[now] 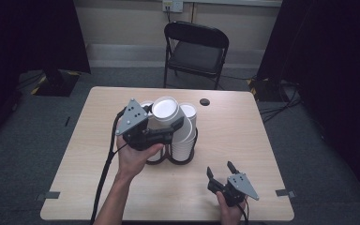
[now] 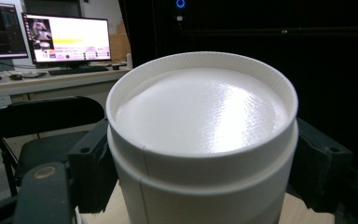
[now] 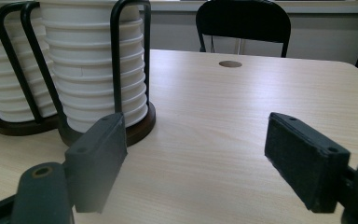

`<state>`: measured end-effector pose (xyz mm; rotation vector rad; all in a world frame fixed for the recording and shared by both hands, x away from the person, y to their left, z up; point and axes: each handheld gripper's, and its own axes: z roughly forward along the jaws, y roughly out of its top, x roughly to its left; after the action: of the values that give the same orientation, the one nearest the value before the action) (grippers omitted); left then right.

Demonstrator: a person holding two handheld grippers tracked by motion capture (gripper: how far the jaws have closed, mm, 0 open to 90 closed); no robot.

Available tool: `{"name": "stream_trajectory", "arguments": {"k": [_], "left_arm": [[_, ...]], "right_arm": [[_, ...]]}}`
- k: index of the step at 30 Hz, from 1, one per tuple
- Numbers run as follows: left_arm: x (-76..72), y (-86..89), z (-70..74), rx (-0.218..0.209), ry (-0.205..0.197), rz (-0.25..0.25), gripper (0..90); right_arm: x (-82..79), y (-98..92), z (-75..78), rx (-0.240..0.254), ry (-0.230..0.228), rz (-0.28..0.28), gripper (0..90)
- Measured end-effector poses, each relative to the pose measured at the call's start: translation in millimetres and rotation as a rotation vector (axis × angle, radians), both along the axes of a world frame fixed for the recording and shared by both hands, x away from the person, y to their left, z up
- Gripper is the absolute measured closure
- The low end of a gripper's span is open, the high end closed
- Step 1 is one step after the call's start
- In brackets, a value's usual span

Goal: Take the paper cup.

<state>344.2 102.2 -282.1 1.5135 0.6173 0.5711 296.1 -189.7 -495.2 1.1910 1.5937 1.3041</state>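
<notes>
My left gripper point(image 1: 168, 123) is shut on a white ribbed cup point(image 1: 165, 108) and holds it just above a black wire rack point(image 1: 187, 157) at the middle of the table. In the left gripper view the cup point(image 2: 200, 121) sits between both black jaws with its flat recessed end facing the camera. The rack carries stacks of white cups point(image 1: 186, 136) on dark round bases point(image 3: 140, 126). My right gripper point(image 1: 220, 168) rests low near the table's front right, open, with nothing between its jaws point(image 3: 200, 158). It points toward the rack's nearest stack point(image 3: 93, 70).
A black folding chair point(image 1: 196, 51) stands behind the light wooden table point(image 1: 243, 140). A round cable hole point(image 1: 205, 101) lies near the table's far edge. Tape marks point(image 1: 51, 195) sit at the front corners. Monitors point(image 2: 67, 39) stand on a desk far off.
</notes>
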Motion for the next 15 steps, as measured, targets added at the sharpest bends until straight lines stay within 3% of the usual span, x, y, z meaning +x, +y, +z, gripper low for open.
{"name": "stream_trajectory", "arguments": {"k": [6,15], "left_arm": [[-7.9,1.9,-13.9,0.018,0.020,-0.019,21.4],[-16.2,5.1,-40.3,0.023,0.052,-0.002,21.4]], "right_arm": [[-0.1,0.1,0.0,-0.001,-0.001,0.000,20.2],[-0.2,-0.1,0.1,0.001,0.002,0.002,20.2]]}}
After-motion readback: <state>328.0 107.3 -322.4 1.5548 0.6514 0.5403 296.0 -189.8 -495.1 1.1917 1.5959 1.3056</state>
